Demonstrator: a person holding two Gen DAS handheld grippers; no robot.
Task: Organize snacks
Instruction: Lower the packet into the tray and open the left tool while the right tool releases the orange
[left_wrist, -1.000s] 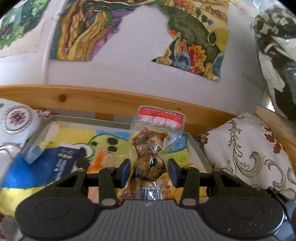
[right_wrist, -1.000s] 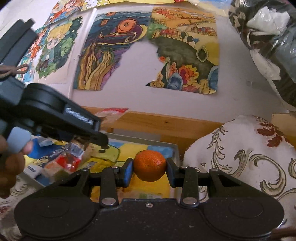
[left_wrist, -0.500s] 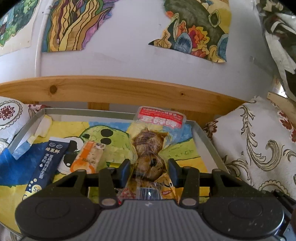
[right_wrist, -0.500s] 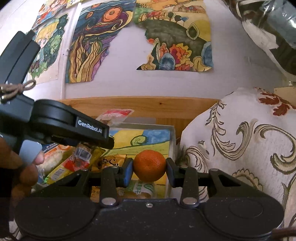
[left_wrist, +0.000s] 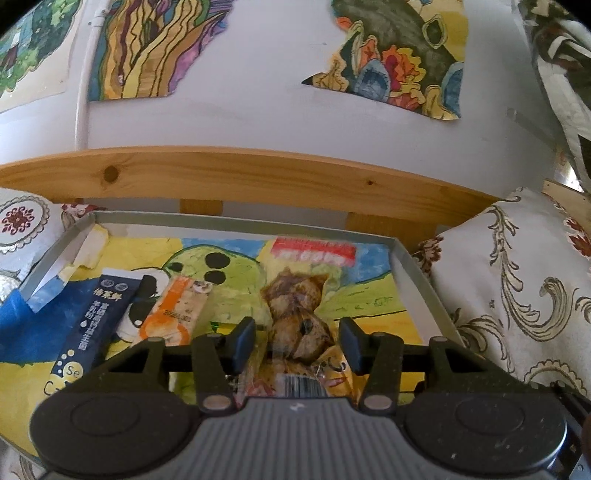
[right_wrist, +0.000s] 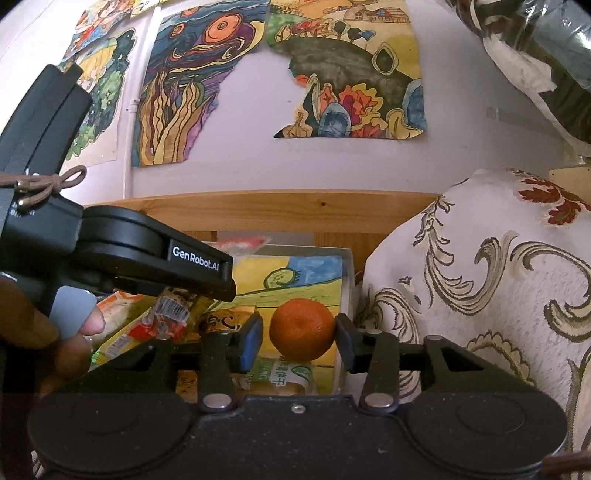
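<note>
A: Closest in on the left side, what has the left tool (left_wrist: 297, 341) got?

B: Nothing gripped, I'd say. Its jaws stand apart with a gap on each side of the clear egg pouch (left_wrist: 301, 317), which lies between them in the tray (left_wrist: 417, 273), red header pointing away.

A: And on the right?

B: The right tool (right_wrist: 298, 341) is parted too. The mandarin (right_wrist: 302, 328) sits between the pads; the right pad looks to touch it, the left blue pad shows a sliver of gap. Whether it rests on the packets below or hangs pinched, I cannot tell. A green-labelled packet (right_wrist: 280, 373) lies under it, near the tray's right wall.

A: How would these handle?

B: The pouch looks light, slick and floppy, with lumps inside; I'd pinch it across the firm middle, not the flat header, or it may slide. The mandarin is round and soft-skinned, likely to roll, so take it across its widest part, gently.

A: Further out?

B: A dark blue stick packet (left_wrist: 98, 325) and an orange one (left_wrist: 173, 314) lie side by side left of the pouch. A patterned cushion (left_wrist: 517, 280) presses just beside the tray's right edge. Beyond that a wooden rail (left_wrist: 236, 170), then a wall with paintings (left_wrist: 399, 62).
</note>
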